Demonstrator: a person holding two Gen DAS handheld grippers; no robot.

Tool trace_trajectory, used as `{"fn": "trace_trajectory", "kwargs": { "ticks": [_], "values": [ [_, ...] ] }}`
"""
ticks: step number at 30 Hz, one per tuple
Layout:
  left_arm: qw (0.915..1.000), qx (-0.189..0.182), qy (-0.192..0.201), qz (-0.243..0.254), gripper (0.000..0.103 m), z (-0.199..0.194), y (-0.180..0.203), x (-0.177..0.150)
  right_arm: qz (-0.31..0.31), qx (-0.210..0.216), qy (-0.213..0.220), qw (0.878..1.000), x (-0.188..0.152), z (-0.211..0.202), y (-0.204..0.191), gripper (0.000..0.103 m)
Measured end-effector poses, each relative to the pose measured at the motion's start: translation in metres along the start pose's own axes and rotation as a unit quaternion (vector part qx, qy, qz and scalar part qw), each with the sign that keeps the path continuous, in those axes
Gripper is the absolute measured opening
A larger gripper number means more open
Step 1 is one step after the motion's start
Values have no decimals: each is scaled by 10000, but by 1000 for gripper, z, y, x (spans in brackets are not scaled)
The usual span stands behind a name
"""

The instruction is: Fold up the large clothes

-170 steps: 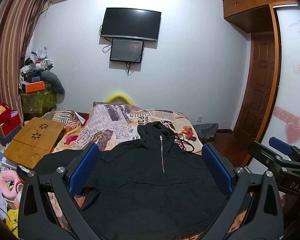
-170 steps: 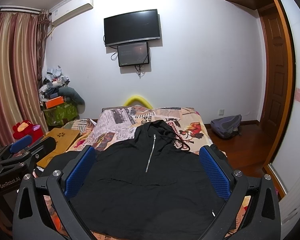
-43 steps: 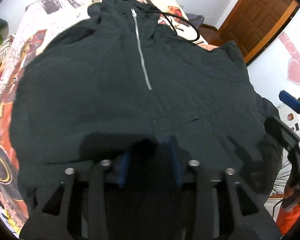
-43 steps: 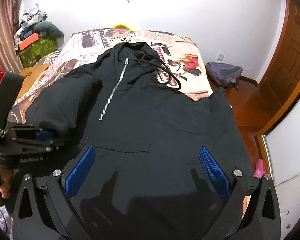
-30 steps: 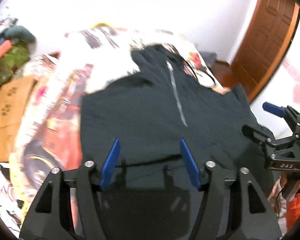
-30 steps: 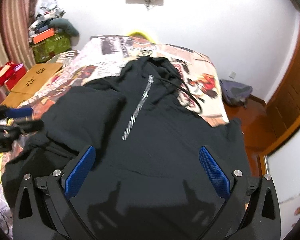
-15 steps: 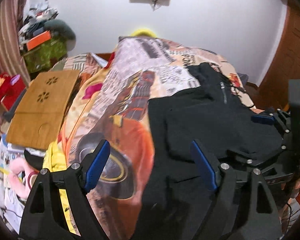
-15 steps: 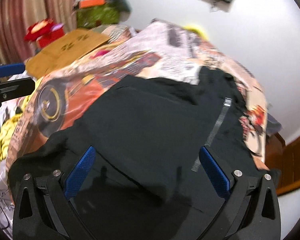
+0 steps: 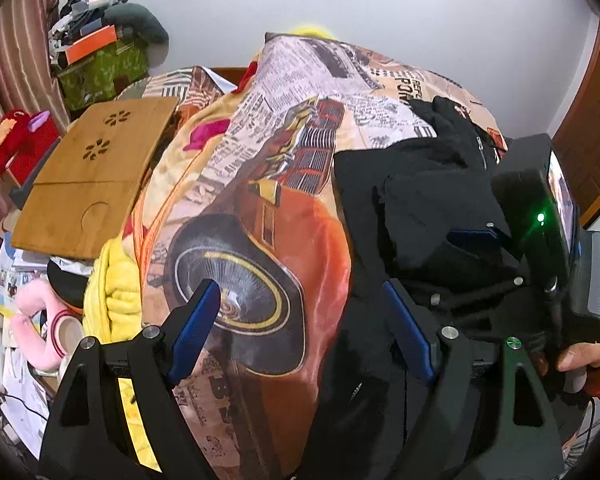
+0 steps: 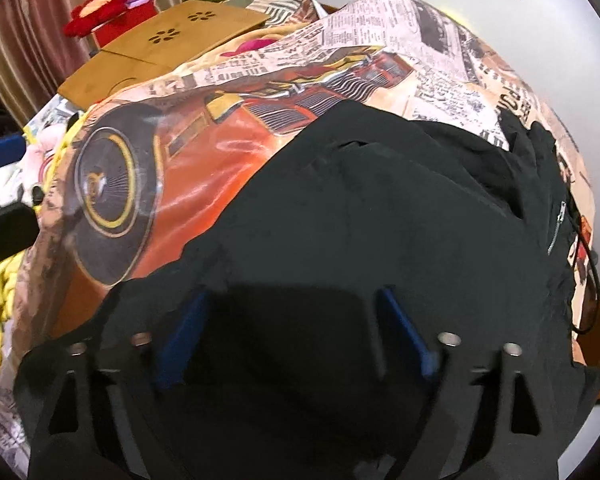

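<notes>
A large black zip hoodie lies on the bed, its left sleeve folded in over the body; it also shows in the left wrist view. My left gripper is open and empty above the bedspread, just left of the hoodie's edge. My right gripper is open, low over the hoodie's lower left part, its blue pads close to the cloth. The right gripper's body shows over the hoodie in the left wrist view.
The bed has a car-and-newspaper print bedspread. A wooden lap desk lies at the bed's left, with a yellow blanket, toys and clutter below it. A red plush and a wooden door flank the room.
The left gripper let go of the sleeve after folding it inward and swung left over the bedspread. The right gripper swung left, came down over the hoodie's lower left part and narrowed somewhat.
</notes>
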State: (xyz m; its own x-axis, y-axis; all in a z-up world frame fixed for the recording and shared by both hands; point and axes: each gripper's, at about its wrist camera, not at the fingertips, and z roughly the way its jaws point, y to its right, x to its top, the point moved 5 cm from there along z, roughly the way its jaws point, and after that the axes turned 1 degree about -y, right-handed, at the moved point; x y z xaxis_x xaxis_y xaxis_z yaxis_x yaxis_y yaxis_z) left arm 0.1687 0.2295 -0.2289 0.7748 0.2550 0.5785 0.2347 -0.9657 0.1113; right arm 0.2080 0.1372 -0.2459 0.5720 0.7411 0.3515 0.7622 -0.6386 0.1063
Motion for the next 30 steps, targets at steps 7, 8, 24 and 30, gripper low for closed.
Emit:
{"fn": "trace_trajectory", "kwargs": {
  "ticks": [7,8,24,30],
  "values": [
    [9999,-12,-133,26,82,6,9,-11,68,-13,252,9997,2,-15,5,21],
    [9999,-16,-144,39,82,7,11,-12,152,25,357,9992,3,-22,8,19],
    [9993,-85,-153,326,82,3,59,-5,1689,-160,1946,9661,-14,-165,130,17],
    [9986,-120,-87,504,82,-3,79,0,2300,-312,2031,9513,-61,-185,177,17]
  ]
}}
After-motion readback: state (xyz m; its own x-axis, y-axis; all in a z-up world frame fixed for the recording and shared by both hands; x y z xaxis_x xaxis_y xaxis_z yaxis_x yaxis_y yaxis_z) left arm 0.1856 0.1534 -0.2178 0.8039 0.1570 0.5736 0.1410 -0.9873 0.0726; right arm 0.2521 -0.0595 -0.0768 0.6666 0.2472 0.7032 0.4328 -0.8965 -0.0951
